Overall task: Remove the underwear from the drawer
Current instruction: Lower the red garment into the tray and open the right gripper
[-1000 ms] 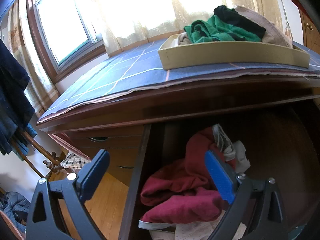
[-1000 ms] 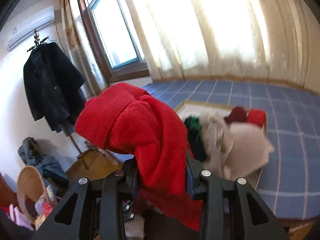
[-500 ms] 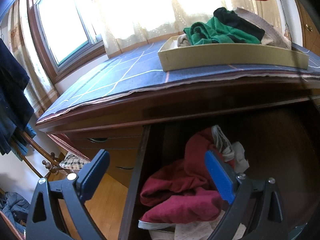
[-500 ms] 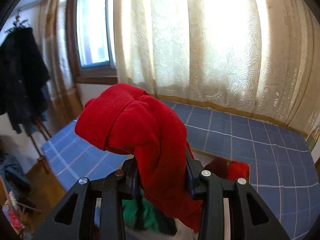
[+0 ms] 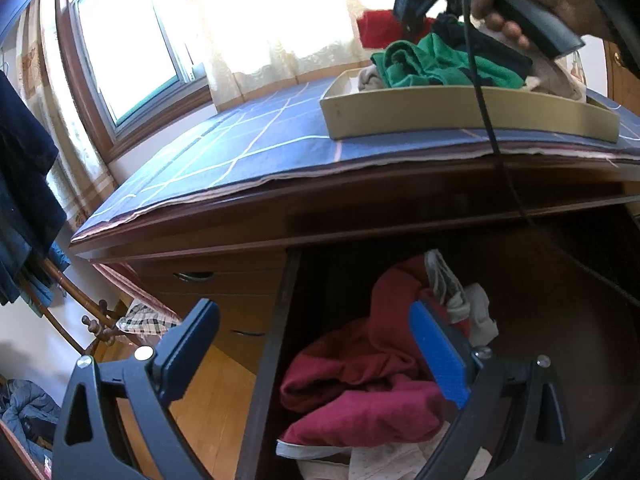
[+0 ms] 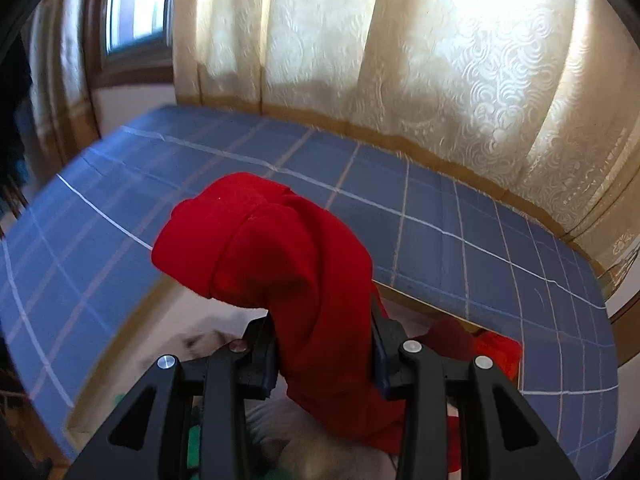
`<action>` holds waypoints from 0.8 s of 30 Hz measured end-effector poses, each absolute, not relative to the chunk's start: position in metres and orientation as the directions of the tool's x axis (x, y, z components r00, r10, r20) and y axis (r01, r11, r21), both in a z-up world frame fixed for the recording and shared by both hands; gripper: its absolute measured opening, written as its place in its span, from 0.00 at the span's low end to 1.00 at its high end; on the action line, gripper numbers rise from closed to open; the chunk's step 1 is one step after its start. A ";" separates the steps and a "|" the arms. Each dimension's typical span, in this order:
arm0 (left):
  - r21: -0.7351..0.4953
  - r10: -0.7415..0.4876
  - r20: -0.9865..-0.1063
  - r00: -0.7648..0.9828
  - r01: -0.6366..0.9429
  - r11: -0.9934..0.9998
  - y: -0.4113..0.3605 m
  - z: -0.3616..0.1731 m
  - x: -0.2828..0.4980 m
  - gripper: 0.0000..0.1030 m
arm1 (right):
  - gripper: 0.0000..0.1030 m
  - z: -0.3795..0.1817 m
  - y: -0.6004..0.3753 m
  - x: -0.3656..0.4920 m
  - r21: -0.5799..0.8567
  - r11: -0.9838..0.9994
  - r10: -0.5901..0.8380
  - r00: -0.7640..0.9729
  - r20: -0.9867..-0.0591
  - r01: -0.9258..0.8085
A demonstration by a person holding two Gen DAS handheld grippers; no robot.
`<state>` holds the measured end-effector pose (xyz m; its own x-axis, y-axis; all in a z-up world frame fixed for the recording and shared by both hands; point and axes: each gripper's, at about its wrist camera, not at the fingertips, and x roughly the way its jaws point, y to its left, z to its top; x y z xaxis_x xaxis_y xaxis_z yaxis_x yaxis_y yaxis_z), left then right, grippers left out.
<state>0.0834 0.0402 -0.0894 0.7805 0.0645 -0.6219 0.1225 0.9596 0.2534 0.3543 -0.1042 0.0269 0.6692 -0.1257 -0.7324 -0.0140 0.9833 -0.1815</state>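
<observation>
We see daylight glaring through the curtains [image 6: 400,60], a dim drawer [image 5: 540,300], motion blur and fisheye-bent edges.

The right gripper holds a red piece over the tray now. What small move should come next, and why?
Probably lower a little and open the jaws. The right gripper is clamped on the red underwear, which hangs above the beige tray where other garments already lie. More clothes remain in the drawer, under the open left gripper.
</observation>
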 end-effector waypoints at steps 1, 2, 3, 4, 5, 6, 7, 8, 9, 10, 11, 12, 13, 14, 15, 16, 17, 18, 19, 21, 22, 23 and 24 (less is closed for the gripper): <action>0.253 0.065 -0.623 0.780 0.122 0.960 0.041 -0.090 0.084 0.94 | 0.38 0.022 -0.106 0.358 -0.184 0.983 -0.132 0.656 -0.743 -0.011; 0.253 0.066 -0.624 0.778 0.122 0.960 0.041 -0.090 0.085 0.94 | 0.38 0.015 -0.108 0.362 -0.181 0.983 -0.133 0.642 -0.755 -0.009; 0.252 0.066 -0.626 0.777 0.122 0.960 0.041 -0.090 0.085 0.94 | 0.38 0.009 -0.110 0.365 -0.180 0.984 -0.135 0.628 -0.767 -0.008; 0.251 0.066 -0.627 0.776 0.121 0.960 0.041 -0.090 0.086 0.94 | 0.38 0.001 -0.113 0.371 -0.185 0.983 -0.146 0.609 -0.780 -0.002; 0.249 0.067 -0.628 0.775 0.119 0.961 0.042 -0.091 0.086 0.94 | 0.38 -0.005 -0.116 0.374 -0.185 0.983 -0.148 0.602 -0.785 0.001; 0.248 0.068 -0.629 0.774 0.117 0.962 0.042 -0.091 0.086 0.94 | 0.38 -0.008 -0.120 0.378 -0.180 0.984 -0.146 0.603 -0.785 0.004; 0.248 0.070 -0.631 0.773 0.115 0.962 0.042 -0.091 0.087 0.94 | 0.38 -0.008 -0.122 0.379 -0.174 0.985 -0.142 0.602 -0.786 0.005; 0.248 0.073 -0.633 0.770 0.114 0.962 0.042 -0.091 0.088 0.94 | 0.38 -0.009 -0.124 0.381 -0.165 0.986 -0.136 0.597 -0.791 0.006; 0.250 0.075 -0.636 0.768 0.113 0.962 0.042 -0.092 0.089 0.94 | 0.38 -0.010 -0.124 0.383 -0.165 0.986 -0.135 0.591 -0.796 0.002; 0.251 0.078 -0.639 0.765 0.112 0.961 0.042 -0.093 0.089 0.94 | 0.38 -0.011 -0.124 0.384 -0.171 0.985 -0.138 0.589 -0.797 -0.002; 0.252 0.080 -0.640 0.764 0.110 0.962 0.042 -0.093 0.090 0.94 | 0.38 -0.012 -0.122 0.384 -0.184 0.983 -0.145 0.589 -0.795 -0.007; 0.252 0.081 -0.640 0.764 0.109 0.962 0.042 -0.093 0.090 0.94 | 0.39 -0.012 -0.121 0.384 -0.195 0.981 -0.152 0.590 -0.793 -0.010; 0.253 0.084 -0.639 0.765 0.105 0.962 0.042 -0.093 0.090 0.94 | 0.40 -0.013 -0.120 0.384 -0.207 0.978 -0.160 0.589 -0.792 -0.013; 0.255 0.087 -0.639 0.765 0.104 0.961 0.042 -0.094 0.090 0.94 | 0.41 -0.013 -0.119 0.384 -0.212 0.977 -0.162 0.588 -0.792 -0.016; 0.256 0.088 -0.639 0.764 0.104 0.961 0.042 -0.094 0.090 0.94 | 0.44 -0.013 -0.118 0.383 -0.214 0.977 -0.162 0.584 -0.795 -0.021; 0.256 0.087 -0.639 0.764 0.104 0.961 0.042 -0.094 0.090 0.94 | 0.48 -0.013 -0.117 0.382 -0.219 0.975 -0.163 0.579 -0.799 -0.028; 0.255 0.087 -0.639 0.765 0.103 0.962 0.042 -0.094 0.090 0.94 | 0.50 -0.013 -0.115 0.380 -0.227 0.973 -0.162 0.573 -0.804 -0.043; 0.255 0.088 -0.638 0.765 0.102 0.962 0.042 -0.094 0.090 0.94 | 0.54 -0.012 -0.113 0.378 -0.233 0.971 -0.163 0.567 -0.808 -0.053; 0.255 0.090 -0.639 0.764 0.100 0.962 0.042 -0.094 0.091 0.94 | 0.55 -0.009 -0.111 0.375 -0.244 0.968 -0.170 0.563 -0.809 -0.059; 0.257 0.091 -0.641 0.762 0.101 0.961 0.041 -0.095 0.092 0.94 | 0.56 -0.001 -0.110 0.364 -0.246 0.967 -0.170 0.575 -0.800 -0.057; 0.257 0.091 -0.639 0.764 0.101 0.961 0.041 -0.095 0.092 0.94 | 0.56 0.008 -0.111 0.354 -0.218 0.975 -0.145 0.596 -0.790 -0.050; 0.257 0.092 -0.636 0.766 0.098 0.961 0.041 -0.095 0.092 0.94 | 0.56 0.015 -0.113 0.346 -0.189 0.981 -0.122 0.610 -0.783 -0.047; 0.258 0.093 -0.633 0.769 0.096 0.961 0.041 -0.095 0.092 0.94 | 0.56 0.024 -0.116 0.335 -0.144 0.989 -0.084 0.627 -0.775 -0.046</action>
<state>0.0924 0.0411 -0.0950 0.7685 0.0933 -0.6330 0.0957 0.9615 0.2578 0.3355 -0.1157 0.0238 0.6270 -0.0835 -0.7746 -0.0457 0.9886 -0.1436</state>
